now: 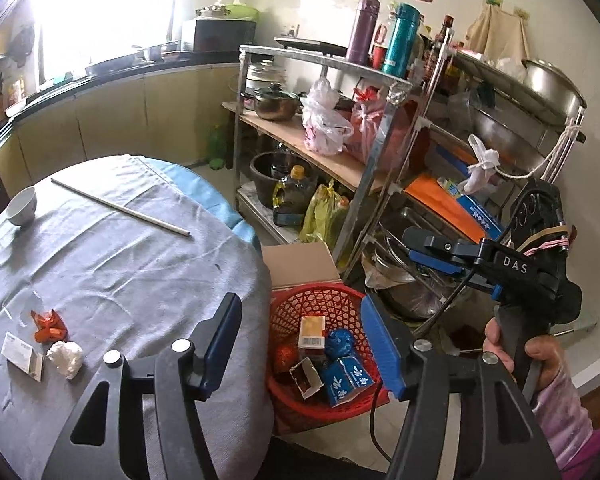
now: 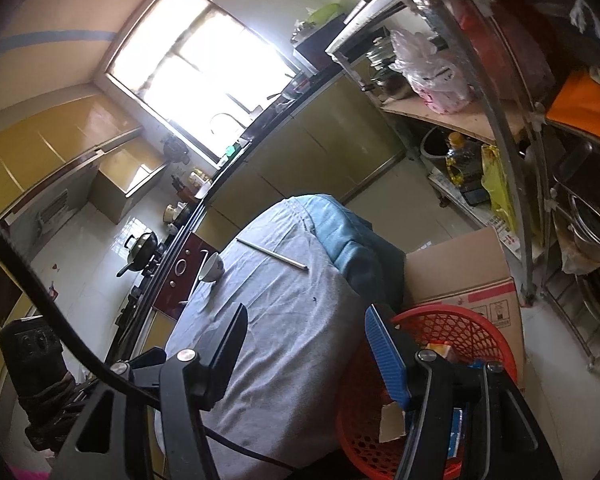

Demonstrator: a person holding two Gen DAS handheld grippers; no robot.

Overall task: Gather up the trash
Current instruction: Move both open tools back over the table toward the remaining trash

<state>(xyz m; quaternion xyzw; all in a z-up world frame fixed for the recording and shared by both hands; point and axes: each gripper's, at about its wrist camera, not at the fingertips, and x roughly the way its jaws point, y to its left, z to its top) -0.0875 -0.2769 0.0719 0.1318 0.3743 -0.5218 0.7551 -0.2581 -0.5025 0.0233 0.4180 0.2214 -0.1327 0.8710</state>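
Beside the tabletop (image 1: 120, 264), a red basket (image 1: 284, 312) is seen on the floor, filled with crumpled blue cartons (image 1: 346, 376) and a small box (image 1: 312, 332). On the grey cloth an orange wrapper (image 1: 49, 326), a white wad (image 1: 66, 358) and a flat packet (image 1: 22, 356) are left. Both the left tool (image 1: 300, 344) and the right tool (image 2: 306, 354) are held apart, with nothing gripped.

Black left gripper (image 1: 300, 344) with blue pads, silver screws; right gripper (image 1: 424, 250) marked "DAS"; pink sleeve (image 1: 564, 412).

Home kitchen: counter (image 1: 100, 76), wok (image 2: 142, 246), shelf (image 1: 320, 148) of pots.
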